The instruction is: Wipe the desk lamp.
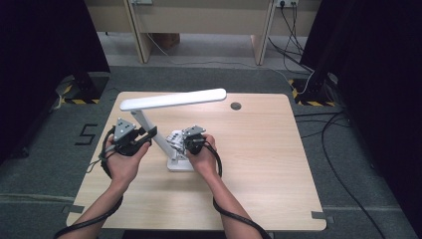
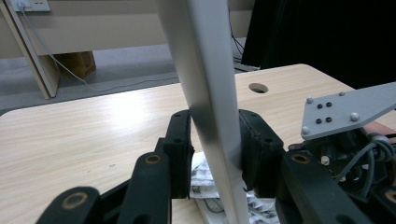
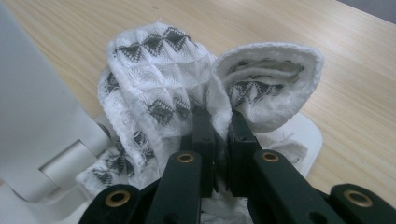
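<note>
Above the wooden table [image 1: 259,164], a white desk lamp [image 1: 171,99] stands near centre, with bare board to the right. Left gripper view: left gripper [image 2: 215,154] clasps the smooth slanted lamp arm [image 2: 205,84]. Right gripper view: right gripper [image 3: 217,135] pinches a woven diamond-patterned cloth [image 3: 159,84] on the lamp base [image 3: 308,133].

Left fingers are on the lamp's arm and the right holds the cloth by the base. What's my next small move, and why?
Probably press the cloth onto the lamp base and start wiping. The right gripper pinches the cloth just above the base beside the hinge, while the left gripper braces the lamp arm, so the lamp should stay put.
</note>
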Available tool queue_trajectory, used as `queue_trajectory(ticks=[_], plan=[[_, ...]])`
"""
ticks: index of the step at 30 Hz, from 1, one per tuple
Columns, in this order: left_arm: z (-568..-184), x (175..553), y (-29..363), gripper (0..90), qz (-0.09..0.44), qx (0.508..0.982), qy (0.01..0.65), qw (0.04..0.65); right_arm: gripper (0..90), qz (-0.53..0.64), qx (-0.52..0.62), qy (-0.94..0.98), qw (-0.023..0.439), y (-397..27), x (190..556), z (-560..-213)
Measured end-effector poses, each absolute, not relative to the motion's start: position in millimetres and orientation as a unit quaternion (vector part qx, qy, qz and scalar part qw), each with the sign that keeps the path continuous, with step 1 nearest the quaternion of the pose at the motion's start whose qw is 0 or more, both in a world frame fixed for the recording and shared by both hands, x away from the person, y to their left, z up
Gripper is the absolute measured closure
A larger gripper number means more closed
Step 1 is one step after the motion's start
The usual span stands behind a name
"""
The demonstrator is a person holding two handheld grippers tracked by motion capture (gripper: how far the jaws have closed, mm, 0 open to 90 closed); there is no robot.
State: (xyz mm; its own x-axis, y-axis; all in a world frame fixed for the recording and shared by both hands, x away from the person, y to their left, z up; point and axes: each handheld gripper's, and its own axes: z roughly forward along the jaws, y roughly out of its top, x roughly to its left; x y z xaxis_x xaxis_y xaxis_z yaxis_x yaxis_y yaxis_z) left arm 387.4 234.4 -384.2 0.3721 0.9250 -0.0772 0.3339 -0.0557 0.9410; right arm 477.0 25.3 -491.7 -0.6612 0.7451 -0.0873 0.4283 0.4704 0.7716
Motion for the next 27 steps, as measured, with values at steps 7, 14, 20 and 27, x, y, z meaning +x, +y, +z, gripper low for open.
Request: queue_trajectory(ticks=[7,14,20,27], plan=[[-384,388,234,66.0,0.299,0.664,0.473,0.496,85.5,0.356,0.356,0.833,0.227,14,477,-492],[-384,388,234,66.1,0.299,0.664,0.473,0.496,85.4,0.339,0.367,0.83,0.246,3,480,-491],[-384,388,234,66.1,0.299,0.664,0.473,0.496,85.4,0.335,0.391,0.814,0.27,-10,485,-484],[-384,388,233,66.2,0.299,0.663,0.474,0.496,85.4,0.388,0.382,0.792,0.276,4,492,-456]])
